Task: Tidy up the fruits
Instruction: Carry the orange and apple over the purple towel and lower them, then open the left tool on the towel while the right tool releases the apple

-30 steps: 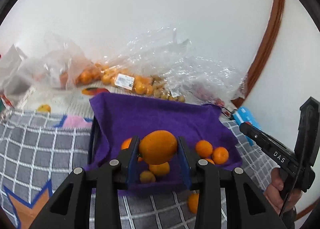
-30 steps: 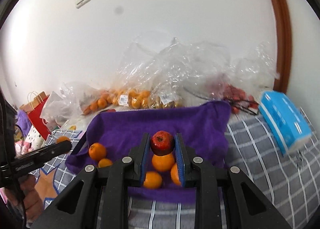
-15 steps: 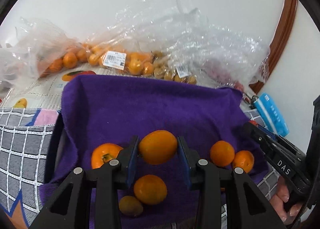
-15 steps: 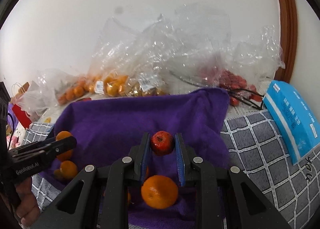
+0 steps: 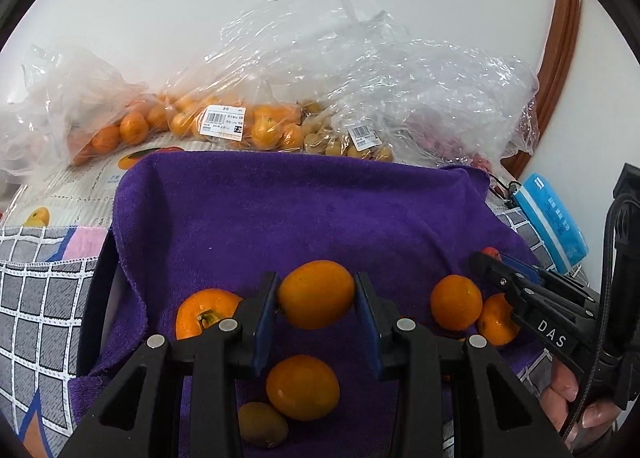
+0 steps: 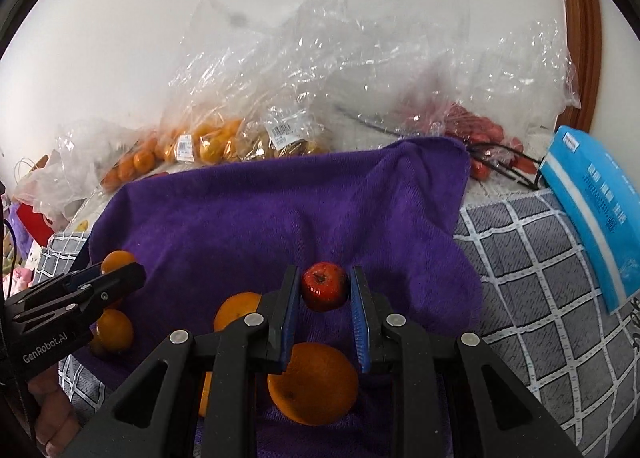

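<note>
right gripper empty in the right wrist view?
No, the right gripper is closed on a small red fruit, held between its blue pads above the purple towel.

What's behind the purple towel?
Behind the purple towel lie clear plastic bags of oranges, small brownish fruits and red fruits. What lies under the towel is covered.

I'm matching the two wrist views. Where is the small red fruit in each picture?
Left wrist: only a red sliver of the small red fruit at right, behind the right gripper.
Right wrist: lower centre, clamped between that gripper's blue pads.
Shared landmark: purple towel.
</note>
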{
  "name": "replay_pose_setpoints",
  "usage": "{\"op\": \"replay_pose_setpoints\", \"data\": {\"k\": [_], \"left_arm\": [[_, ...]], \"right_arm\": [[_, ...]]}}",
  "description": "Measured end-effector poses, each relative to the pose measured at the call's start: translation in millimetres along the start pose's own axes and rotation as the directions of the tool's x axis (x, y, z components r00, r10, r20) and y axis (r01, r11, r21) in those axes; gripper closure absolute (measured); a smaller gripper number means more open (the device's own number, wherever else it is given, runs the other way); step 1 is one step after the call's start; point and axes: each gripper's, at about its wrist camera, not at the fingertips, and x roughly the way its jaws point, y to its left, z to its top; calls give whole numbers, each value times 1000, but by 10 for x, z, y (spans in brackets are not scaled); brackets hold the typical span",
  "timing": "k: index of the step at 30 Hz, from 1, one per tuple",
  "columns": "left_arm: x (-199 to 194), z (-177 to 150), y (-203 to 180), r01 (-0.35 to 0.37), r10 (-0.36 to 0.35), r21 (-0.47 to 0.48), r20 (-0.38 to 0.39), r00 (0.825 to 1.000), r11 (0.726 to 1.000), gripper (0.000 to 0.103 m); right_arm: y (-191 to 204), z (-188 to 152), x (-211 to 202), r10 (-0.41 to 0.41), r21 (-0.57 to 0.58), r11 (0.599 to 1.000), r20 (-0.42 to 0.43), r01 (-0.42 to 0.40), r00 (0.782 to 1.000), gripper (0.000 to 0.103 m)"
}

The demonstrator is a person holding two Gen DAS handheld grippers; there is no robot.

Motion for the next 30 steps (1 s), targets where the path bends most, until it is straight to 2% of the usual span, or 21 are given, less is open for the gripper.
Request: {"op": "replay_pose_setpoints", "data": {"k": [4,8,24,28,30], "left_arm": [[-2,-15,-19,6,-6,4,8,1000,1000,67],[69,-52,-6,53,-54,-24,-25,998,998,67],[96,-88,-20,61,-61,-21,-11,998,998,67],[91,-92,-13,67,-67,-25,-7,998,997,66],[84,-93,-10,73,-73,-25,-2,997,997,61]], "right_arm": [[28,5,-4,-12,-24,1000,4,12,1000,78],[-13,17,-28,-21,-18,1000,15,21,1000,78],[-41,-7,37,-12,-2,1000,-9,12,1000,78],[-42,-7,15,-25,0,1000,-1,25,1000,75],[-38,-6,-12,-29,-4,1000,14,29,999,67]]}}
